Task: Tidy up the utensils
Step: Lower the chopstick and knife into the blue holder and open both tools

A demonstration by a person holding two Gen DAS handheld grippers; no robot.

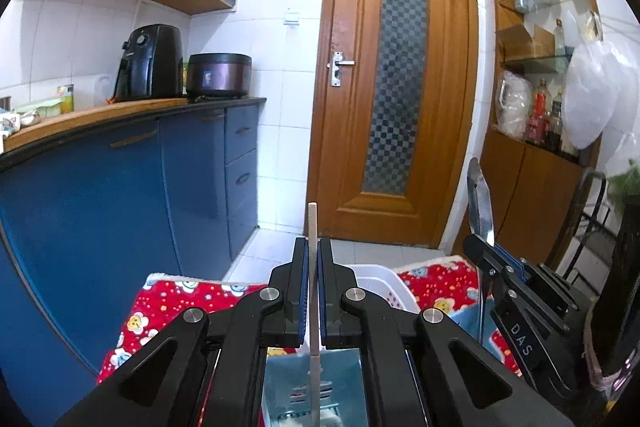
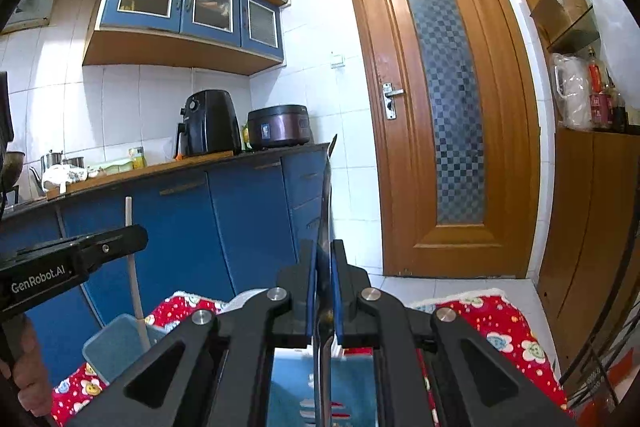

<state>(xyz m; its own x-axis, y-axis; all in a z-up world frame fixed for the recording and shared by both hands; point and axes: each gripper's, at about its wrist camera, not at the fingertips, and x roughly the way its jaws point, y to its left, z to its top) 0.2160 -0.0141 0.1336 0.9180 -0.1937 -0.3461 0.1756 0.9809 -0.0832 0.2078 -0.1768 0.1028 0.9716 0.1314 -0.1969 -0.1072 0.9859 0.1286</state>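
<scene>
My left gripper (image 1: 313,259) is shut on a pale wooden chopstick (image 1: 313,223) that stands upright between its pads, its lower end over a light blue holder (image 1: 316,383). My right gripper (image 2: 324,263) is shut on a steel knife (image 2: 326,195), held blade up and edge-on. In the left wrist view the right gripper (image 1: 486,247) is at the right with the knife blade (image 1: 480,203) sticking up. In the right wrist view the left gripper (image 2: 136,239) is at the left with the chopstick (image 2: 134,283) running down into the blue holder (image 2: 116,347).
A red flowered cloth (image 1: 168,307) covers the table, with a white basket (image 1: 376,287) on it. Blue kitchen cabinets (image 1: 120,195) stand at the left, a wooden door (image 1: 400,87) ahead, wooden shelves (image 1: 540,67) with bottles at the right. A black wire rack (image 1: 588,211) is at the far right.
</scene>
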